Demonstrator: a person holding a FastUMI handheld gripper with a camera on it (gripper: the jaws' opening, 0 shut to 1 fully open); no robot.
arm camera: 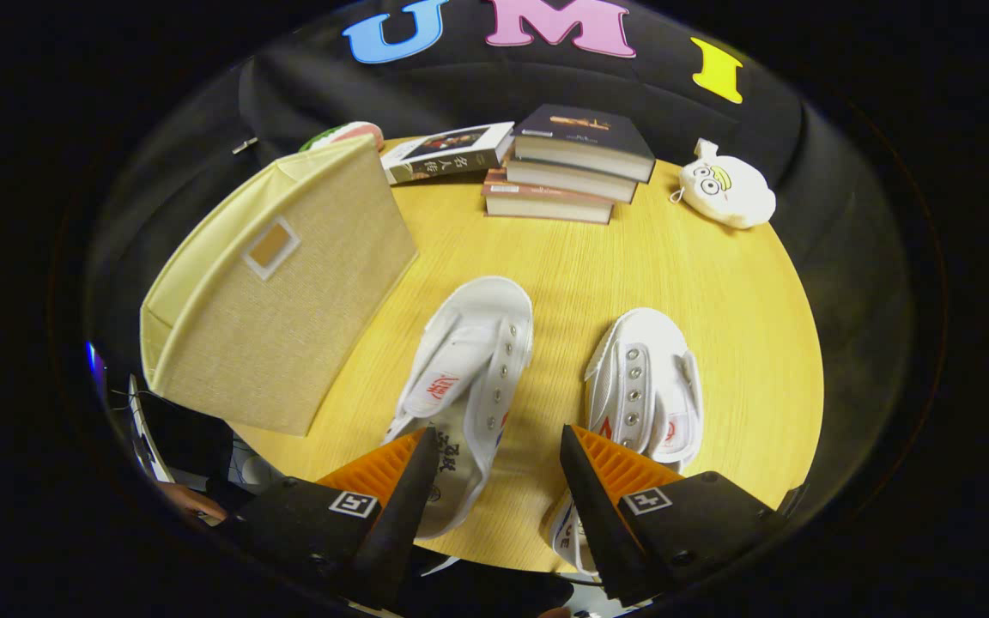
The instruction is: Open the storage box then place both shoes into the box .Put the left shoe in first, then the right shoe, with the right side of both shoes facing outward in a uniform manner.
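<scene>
The gripper [499, 446] hangs with jaws released above the round table [718, 283], where the closed storage box [288, 283] stands beside the left shoe [469, 378] and right shoe [645, 386], both toes pointing away.

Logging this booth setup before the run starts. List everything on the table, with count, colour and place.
storage box: 1, beige fabric with a small label window, left side of the table, beyond the left finger
shoes: 2, white; one just ahead of the left finger, heel end under it; the other ahead of the right finger
books: 4; a stack of three at the far side of the table, dark cover on top; one leaning beside the stack, next to the box
plush toy: 1, white with a yellow mark, far right of the table
table: 1, round, light wood
gripper: 1, fingers open, holding nothing, above the shoes' heels
</scene>
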